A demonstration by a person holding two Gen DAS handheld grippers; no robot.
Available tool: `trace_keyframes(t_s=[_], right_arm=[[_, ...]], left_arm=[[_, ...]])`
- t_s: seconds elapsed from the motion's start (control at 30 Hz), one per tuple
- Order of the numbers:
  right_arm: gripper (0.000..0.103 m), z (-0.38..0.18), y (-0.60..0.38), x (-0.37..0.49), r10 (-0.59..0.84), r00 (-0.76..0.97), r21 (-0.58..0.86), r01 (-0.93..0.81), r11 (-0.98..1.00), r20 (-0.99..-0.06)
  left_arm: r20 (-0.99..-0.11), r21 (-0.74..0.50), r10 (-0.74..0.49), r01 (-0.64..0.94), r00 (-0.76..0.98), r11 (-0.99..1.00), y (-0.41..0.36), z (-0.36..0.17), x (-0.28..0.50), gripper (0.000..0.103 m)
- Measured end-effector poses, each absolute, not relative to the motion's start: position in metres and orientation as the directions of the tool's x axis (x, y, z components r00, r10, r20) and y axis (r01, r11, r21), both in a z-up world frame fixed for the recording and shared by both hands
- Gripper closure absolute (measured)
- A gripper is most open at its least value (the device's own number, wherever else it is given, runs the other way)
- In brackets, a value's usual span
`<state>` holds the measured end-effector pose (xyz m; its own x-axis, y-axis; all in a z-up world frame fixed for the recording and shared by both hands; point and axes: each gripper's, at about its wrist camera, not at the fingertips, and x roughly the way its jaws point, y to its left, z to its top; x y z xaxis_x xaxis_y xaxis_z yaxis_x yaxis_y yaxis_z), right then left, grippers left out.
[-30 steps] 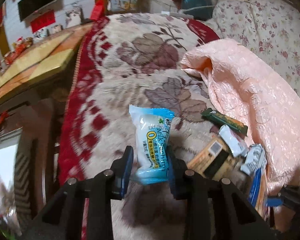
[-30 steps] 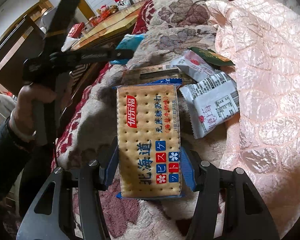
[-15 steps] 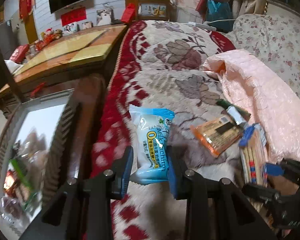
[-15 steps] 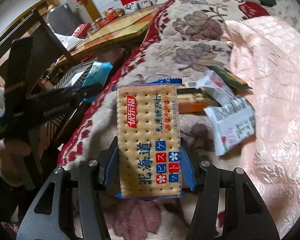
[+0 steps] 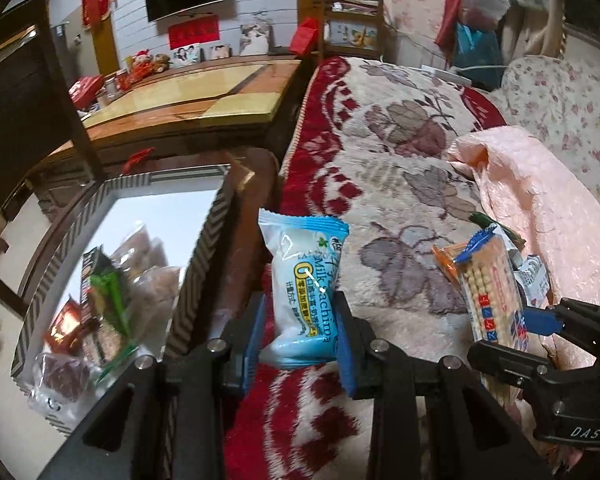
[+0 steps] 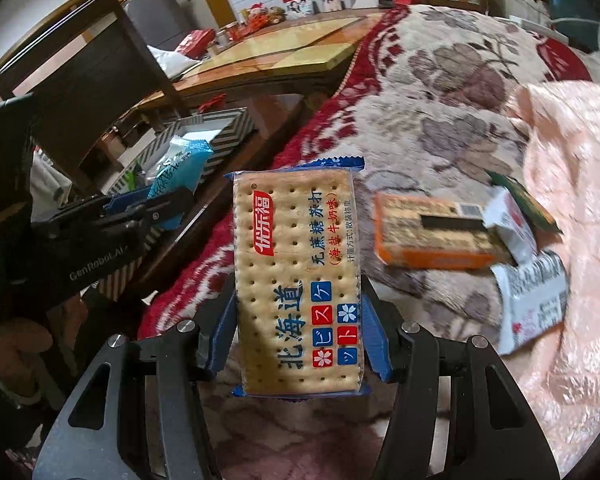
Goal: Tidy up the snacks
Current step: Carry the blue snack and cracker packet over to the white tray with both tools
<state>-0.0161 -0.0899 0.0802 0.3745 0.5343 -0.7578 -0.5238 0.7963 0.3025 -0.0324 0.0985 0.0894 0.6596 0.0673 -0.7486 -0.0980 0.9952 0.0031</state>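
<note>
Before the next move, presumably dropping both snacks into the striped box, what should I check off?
1. Left tongs gripping the blue milk snack packet: ok.
2. Right tongs gripping the cracker pack: ok.
3. Striped box open at the top: ok.
4. Free room in the box beside the snacks already inside: ok.
5. Blue packet directly over the opening: not ok, it sits right of the box wall.
6. Snacks remaining on the blanket: orange box and others.

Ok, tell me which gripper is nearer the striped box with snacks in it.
Left. The left gripper, shut on the blue milk snack, is right beside the striped box. The right gripper, holding the cracker pack, is farther off over the blanket.
</note>
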Motion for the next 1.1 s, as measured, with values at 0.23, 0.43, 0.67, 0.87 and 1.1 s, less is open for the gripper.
trace_keyframes(t_s=[0.23,0.43,0.67,0.87,1.1], right_arm=[[0.048,0.084,-0.070,-0.016,0.542,0.354,0.293,-0.557,0.777,-0.762],[0.048,0.084,-0.059,-0.018,0.545,0.339,0.291,-0.573,0.766,-0.767],[0.048,0.087,-0.044,-0.017,0.556,0.326,0.294,-0.592,0.750,-0.765],[0.048,0.092,-0.024,-0.018,0.570,0.316,0.289,-0.621,0.729,-0.759],[0.048,0.098,0.006,-0.014,0.583,0.294,0.278,-0.662,0.696,-0.758]], left_arm=[[-0.751,-0.009,0.084,-0.137,0.656,0.991,0.112,0.089,-0.040,0.069],[-0.753,-0.022,0.092,-0.164,0.652,0.986,0.122,0.088,-0.045,0.069],[-0.748,-0.021,0.125,-0.212,0.652,0.977,0.141,0.089,-0.052,0.069],[-0.741,-0.029,0.159,-0.267,0.652,0.963,0.162,0.091,-0.060,0.068],[-0.738,-0.047,0.201,-0.346,0.644,0.937,0.192,0.092,-0.066,0.068]])
